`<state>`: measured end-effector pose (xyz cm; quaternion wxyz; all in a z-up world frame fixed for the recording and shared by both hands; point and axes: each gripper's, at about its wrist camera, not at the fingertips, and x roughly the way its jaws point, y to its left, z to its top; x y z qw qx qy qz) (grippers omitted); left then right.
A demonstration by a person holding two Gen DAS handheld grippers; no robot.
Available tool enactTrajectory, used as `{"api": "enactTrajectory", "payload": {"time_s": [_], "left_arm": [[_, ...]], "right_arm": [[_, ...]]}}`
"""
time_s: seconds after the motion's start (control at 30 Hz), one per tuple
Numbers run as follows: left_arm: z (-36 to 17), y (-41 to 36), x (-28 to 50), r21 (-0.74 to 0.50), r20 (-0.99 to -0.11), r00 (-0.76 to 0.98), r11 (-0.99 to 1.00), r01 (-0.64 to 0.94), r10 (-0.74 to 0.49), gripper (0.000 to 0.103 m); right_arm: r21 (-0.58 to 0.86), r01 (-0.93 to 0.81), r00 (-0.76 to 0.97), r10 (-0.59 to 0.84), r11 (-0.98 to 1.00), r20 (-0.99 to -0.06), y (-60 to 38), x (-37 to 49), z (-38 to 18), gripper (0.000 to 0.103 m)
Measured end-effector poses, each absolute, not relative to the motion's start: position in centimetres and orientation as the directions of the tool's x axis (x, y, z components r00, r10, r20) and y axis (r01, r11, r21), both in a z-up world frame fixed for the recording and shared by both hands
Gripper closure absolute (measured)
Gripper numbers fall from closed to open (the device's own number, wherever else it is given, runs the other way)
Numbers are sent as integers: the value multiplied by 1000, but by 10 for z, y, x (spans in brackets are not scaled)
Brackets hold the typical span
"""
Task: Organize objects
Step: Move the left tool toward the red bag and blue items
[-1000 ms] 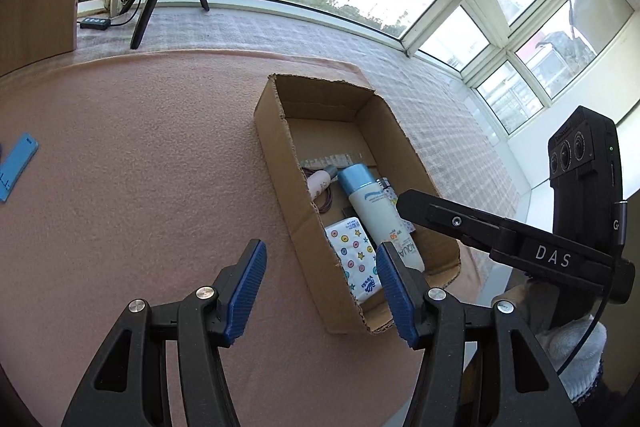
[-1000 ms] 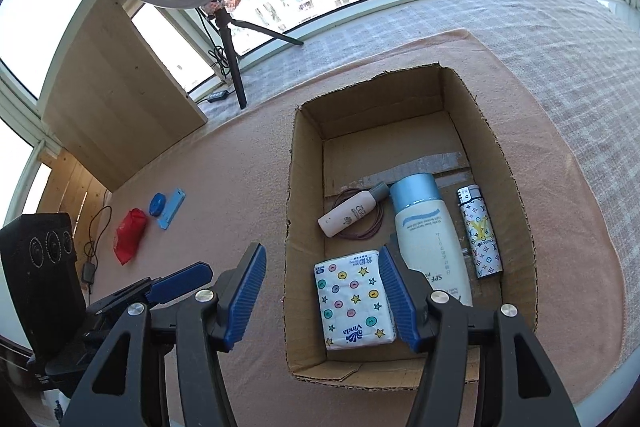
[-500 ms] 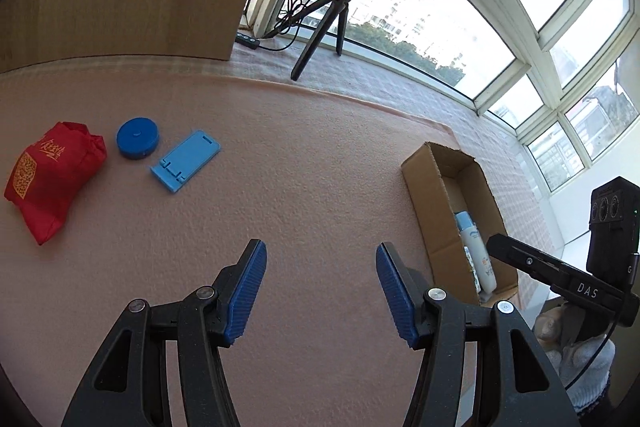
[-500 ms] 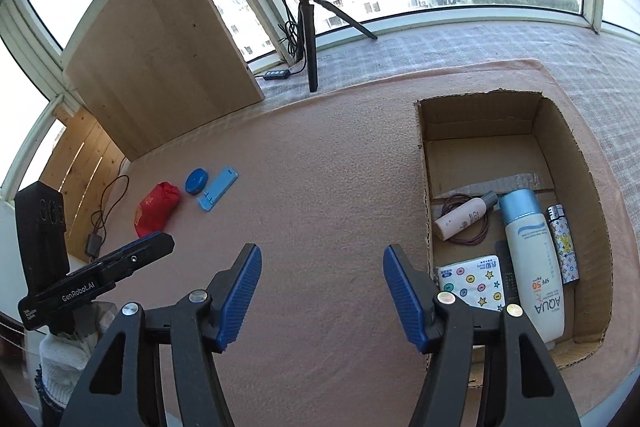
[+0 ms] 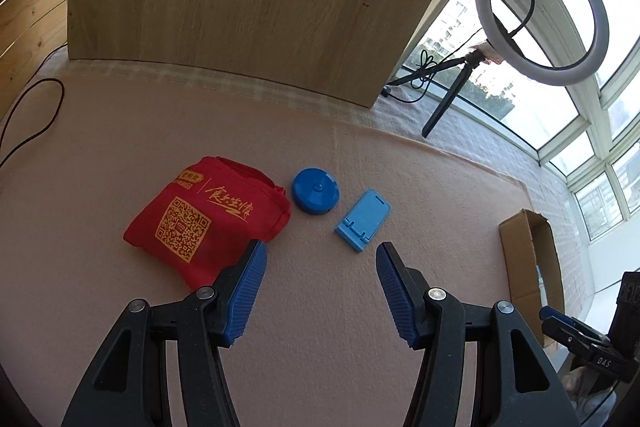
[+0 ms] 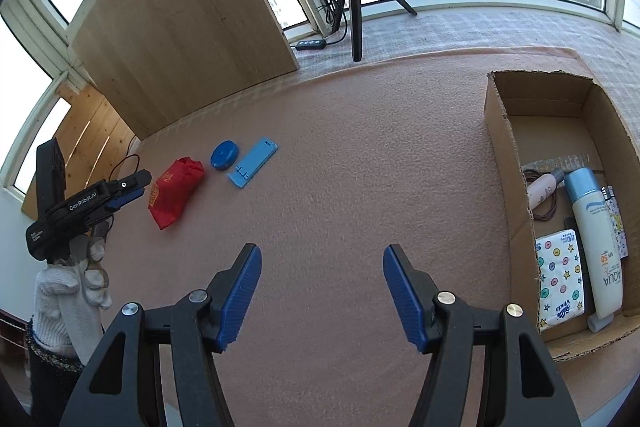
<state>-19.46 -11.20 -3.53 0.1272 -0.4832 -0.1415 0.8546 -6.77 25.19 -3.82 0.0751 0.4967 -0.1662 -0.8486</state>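
Only from the right wrist: box (image 6: 505, 131) contents, namely bottle (image 6: 596, 247), tissue pack (image 6: 560, 279), small tube (image 6: 541, 187). From the left wrist, printed red pouch (image 5: 208, 215), round blue disc (image 5: 315, 191) and flat blue stand (image 5: 363, 214) close up on fuzzy pink tabletop (image 5: 120, 131). Left gripper (image 5: 320, 287) jaws spread, empty, near pouch. Right gripper (image 6: 322, 291) jaws spread, empty, over bare cloth between pouch and box.

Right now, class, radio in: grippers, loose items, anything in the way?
Left gripper open, right gripper open, both empty. Red bag, blue disc, blue stand loose on mat; box part filled. Path clear.
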Motion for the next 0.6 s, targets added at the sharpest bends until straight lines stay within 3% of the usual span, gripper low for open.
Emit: {"api": "enactTrajectory", "payload": {"time_s": [0.43, 0.6], "left_arm": [[-63, -166, -262, -357, -822, -481, -934, 22, 303, 42], [-85, -180, -282, -406, -826, -456, -911, 73, 332, 42]], "right_arm": [[347, -32, -456, -295, -937, -840, 226, -58, -51, 44], [341, -55, -449, -282, -939, -848, 230, -54, -55, 44]]}}
